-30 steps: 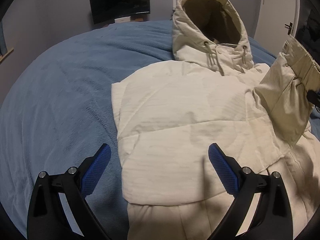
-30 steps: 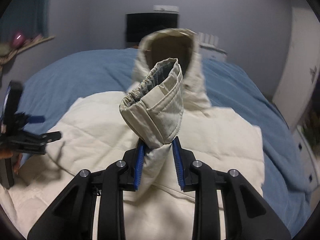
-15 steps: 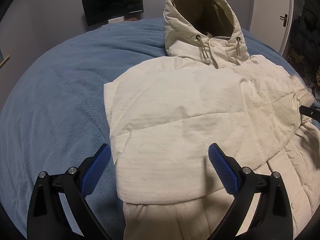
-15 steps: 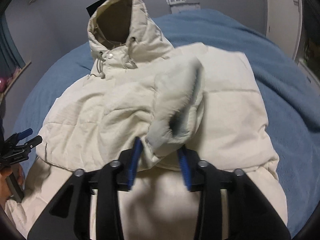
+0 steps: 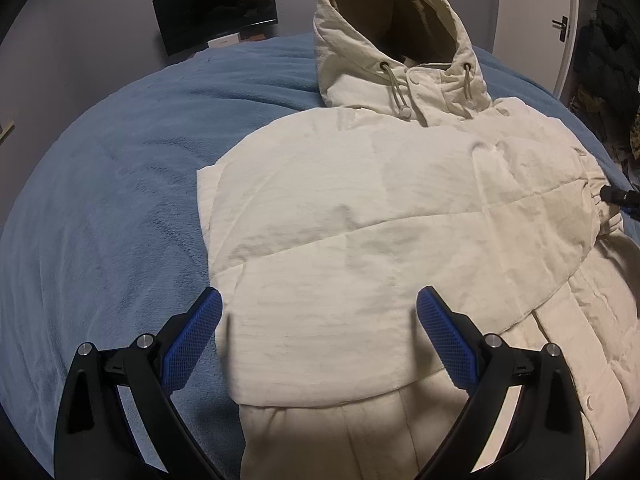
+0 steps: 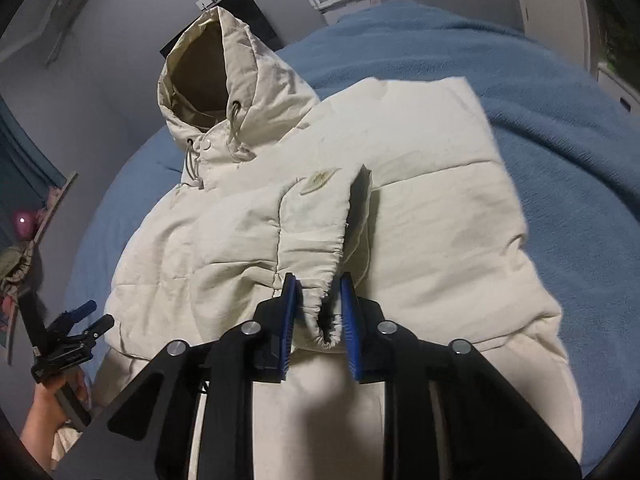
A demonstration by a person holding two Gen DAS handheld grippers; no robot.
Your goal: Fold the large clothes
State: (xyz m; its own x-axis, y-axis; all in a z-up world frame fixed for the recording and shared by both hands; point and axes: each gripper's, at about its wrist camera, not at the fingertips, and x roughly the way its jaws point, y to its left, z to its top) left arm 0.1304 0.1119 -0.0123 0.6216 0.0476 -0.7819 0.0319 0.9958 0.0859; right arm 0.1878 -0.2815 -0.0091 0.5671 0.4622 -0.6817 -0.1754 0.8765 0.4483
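Blue bed (image 5: 120,200) | left fingers (image 5: 320,312) spread, empty | right fingers (image 6: 318,300) closing around jacket cuff (image 6: 324,320)

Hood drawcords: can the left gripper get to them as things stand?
Probably yes. The left gripper is open and empty over the folded sleeve; the drawcords hang exposed below the hood, with only flat jacket between. The right gripper, its fingers closing around the other cuff, sits off to the side.

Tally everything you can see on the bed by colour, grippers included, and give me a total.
Cream: 1, the hooded jacket
Blue: 1, the blanket
Black with blue pads: 2, the left gripper and the right gripper
Total: 4
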